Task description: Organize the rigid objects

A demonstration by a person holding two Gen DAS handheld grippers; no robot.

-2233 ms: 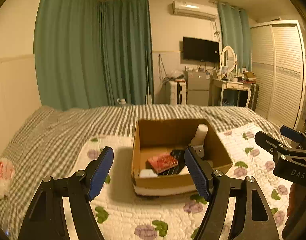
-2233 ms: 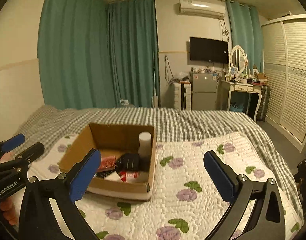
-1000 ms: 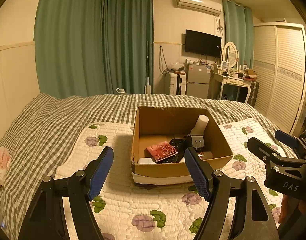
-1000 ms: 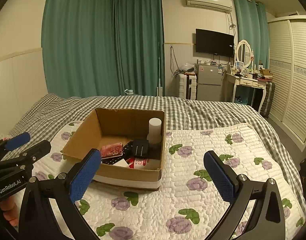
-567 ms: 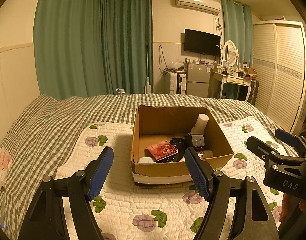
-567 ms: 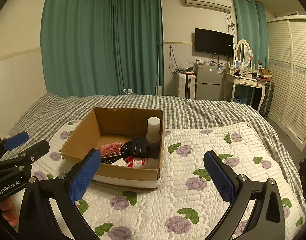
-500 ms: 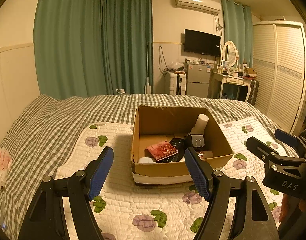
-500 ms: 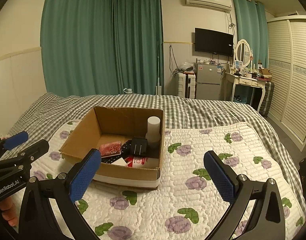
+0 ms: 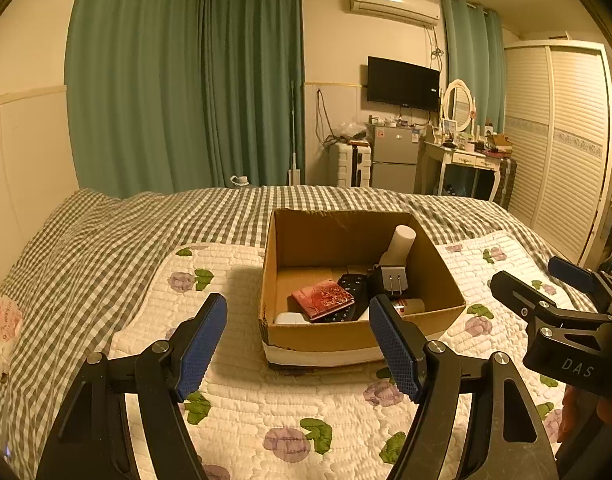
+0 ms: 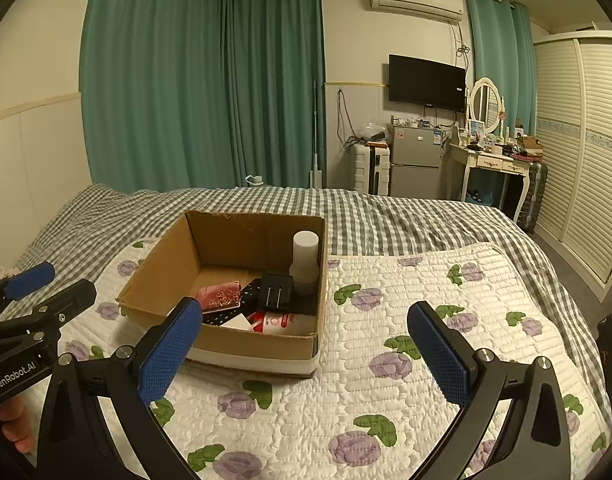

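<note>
An open cardboard box (image 9: 346, 336) (image 10: 158, 276) sits on the floral quilt (image 9: 266, 408) (image 10: 406, 380) on the bed. Inside lie a red patterned wallet (image 9: 322, 298) (image 10: 219, 296), a black remote (image 9: 352, 288) (image 10: 232, 310), a black charger plug (image 9: 392, 280) (image 10: 276, 290), a white cylinder bottle (image 9: 400, 246) (image 10: 305, 254) and a white tube with red print (image 10: 280, 320). My left gripper (image 9: 298, 344) is open and empty, just in front of the box. My right gripper (image 10: 306, 352) is open and empty, near the box's front right. Each gripper shows in the other's view, the right one (image 9: 566, 320) and the left one (image 10: 30, 320).
The bed has a grey checked cover (image 9: 106, 240) beyond the quilt. A white plastic bag (image 9: 2, 328) lies at the bed's left edge. Green curtains, a small fridge (image 10: 414, 162), a dressing table (image 10: 490, 168) and a slatted wardrobe (image 10: 582, 160) stand past the bed.
Over two seconds both views have risen and pulled back slightly from the box. In the last half second nothing has visibly moved. Both grippers stay open.
</note>
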